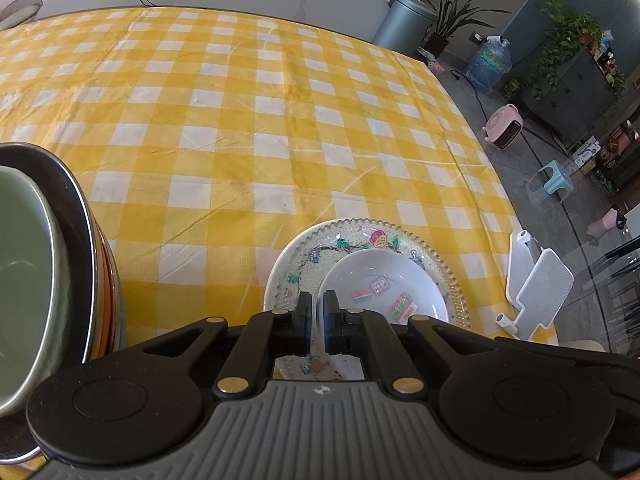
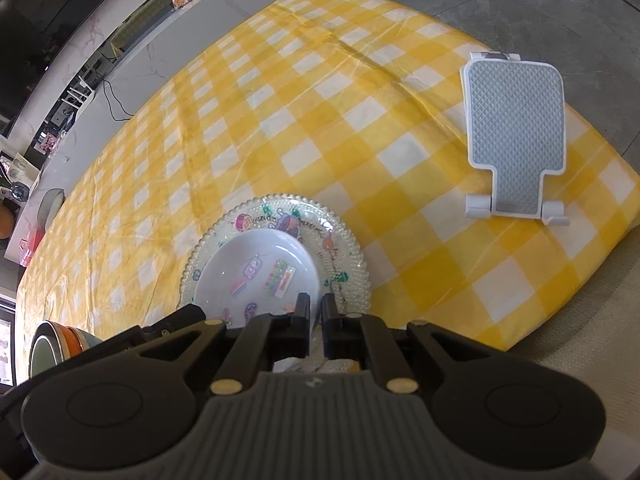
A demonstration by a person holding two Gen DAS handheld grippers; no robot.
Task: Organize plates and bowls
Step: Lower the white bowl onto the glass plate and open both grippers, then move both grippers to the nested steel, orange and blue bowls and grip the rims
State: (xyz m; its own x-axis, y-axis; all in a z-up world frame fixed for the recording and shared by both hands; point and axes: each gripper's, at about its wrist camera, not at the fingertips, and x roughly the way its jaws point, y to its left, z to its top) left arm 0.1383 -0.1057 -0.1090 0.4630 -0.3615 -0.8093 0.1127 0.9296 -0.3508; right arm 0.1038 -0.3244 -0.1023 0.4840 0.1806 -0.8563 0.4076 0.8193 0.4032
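A small white dish with stickers (image 1: 384, 284) (image 2: 260, 272) rests on a patterned glass plate with a beaded rim (image 1: 320, 252) (image 2: 344, 240), on the yellow checked tablecloth. My left gripper (image 1: 317, 312) is shut on the white dish's near rim. My right gripper (image 2: 316, 312) is shut on the rim at the plates' right near edge; which of the two it pinches is unclear. A stack of bowls stands to the left, with a green bowl (image 1: 24, 272) on top of dark and orange ones (image 2: 60, 340).
A white and grey phone stand (image 2: 516, 136) (image 1: 536, 292) stands near the table's right edge. The tablecloth (image 1: 240, 120) stretches far ahead. Beyond the edge lie the floor, a pink heater (image 1: 504, 128) and a blue stool (image 1: 554, 178).
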